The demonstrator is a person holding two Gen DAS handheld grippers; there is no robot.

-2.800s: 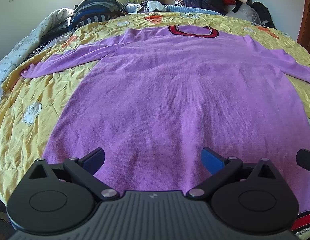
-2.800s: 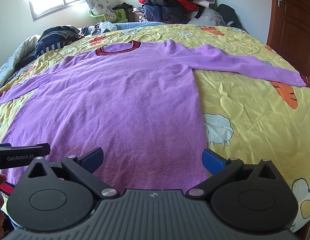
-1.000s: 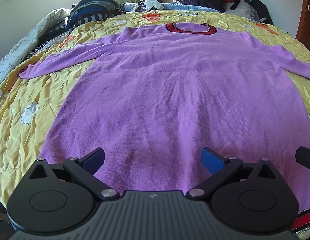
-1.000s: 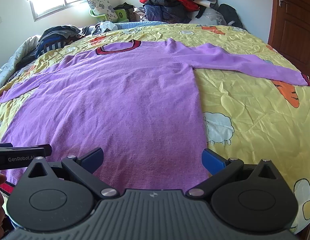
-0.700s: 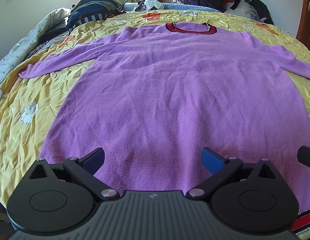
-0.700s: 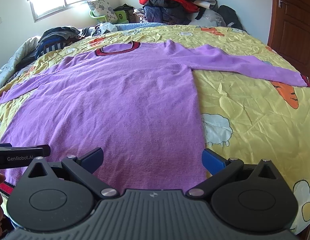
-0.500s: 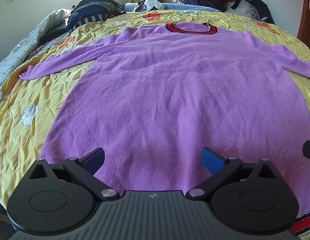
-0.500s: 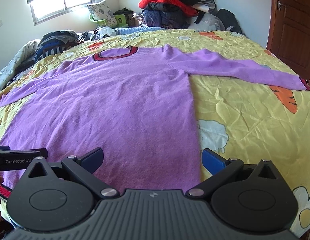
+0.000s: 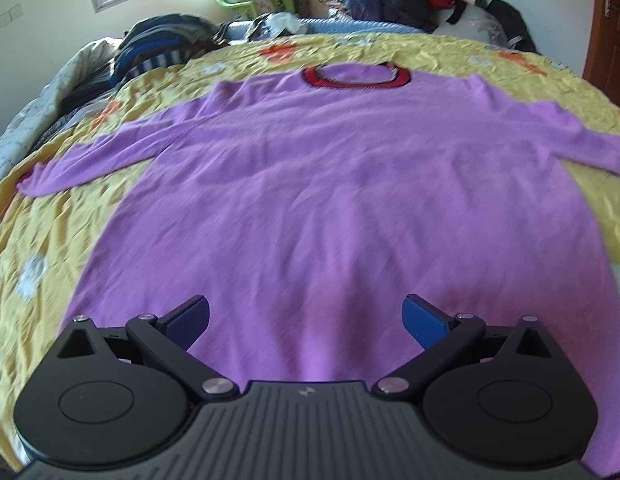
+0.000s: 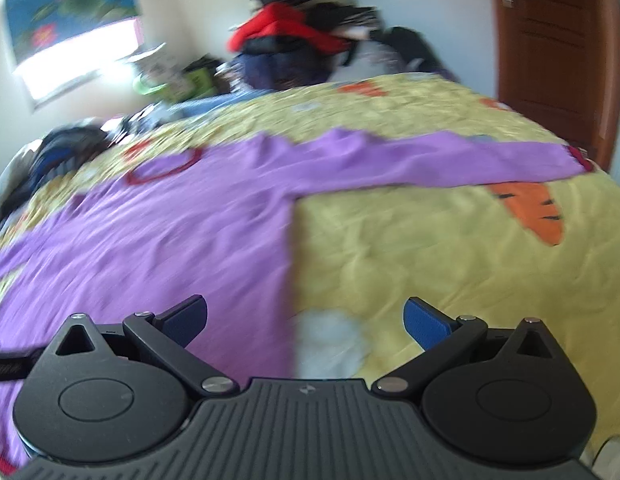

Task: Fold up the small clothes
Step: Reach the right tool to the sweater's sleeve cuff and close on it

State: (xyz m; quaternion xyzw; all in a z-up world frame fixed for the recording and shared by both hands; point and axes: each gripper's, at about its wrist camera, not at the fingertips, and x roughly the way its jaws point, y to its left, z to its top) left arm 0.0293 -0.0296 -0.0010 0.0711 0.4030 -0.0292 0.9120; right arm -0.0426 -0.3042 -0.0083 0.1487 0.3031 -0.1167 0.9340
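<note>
So the purple sweater (image 9: 329,184) is lying spread flat, front up, on a yellow bedspread (image 9: 42,216) with cartoon prints, and both tongs are hanging over its hem end, looking up toward the collar.

Left wrist view first. The left gripper (image 9: 306,316) is sitting with its jaws spread wide and nothing between them, just purple knit underneath. Off to the left of the tongs the left sleeve (image 9: 94,156) is stretching out across the bedspread, and a pile of dark clothes (image 9: 166,46) is sitting further back on that side. Straight ahead, well beyond the fingers, the red collar (image 9: 355,76) is facing away. This view is catching the whole body of the sweater but cutting off the far end of the right sleeve.

The right wrist view is filling that in, though it's pretty blurry. The right gripper (image 10: 306,316) is also gaping wide and holding nothing, and it's straddling the sweater's right side edge: left finger over purple, right finger over bare bedspread. Ahead and to the right, the right sleeve (image 10: 449,160) is running all the way out to its red cuff (image 10: 579,158), just above an orange carrot print (image 10: 533,208). A wooden door (image 10: 557,48) is standing past that. A heap of red and dark clothes (image 10: 302,52) is piling up at the far end.
</note>
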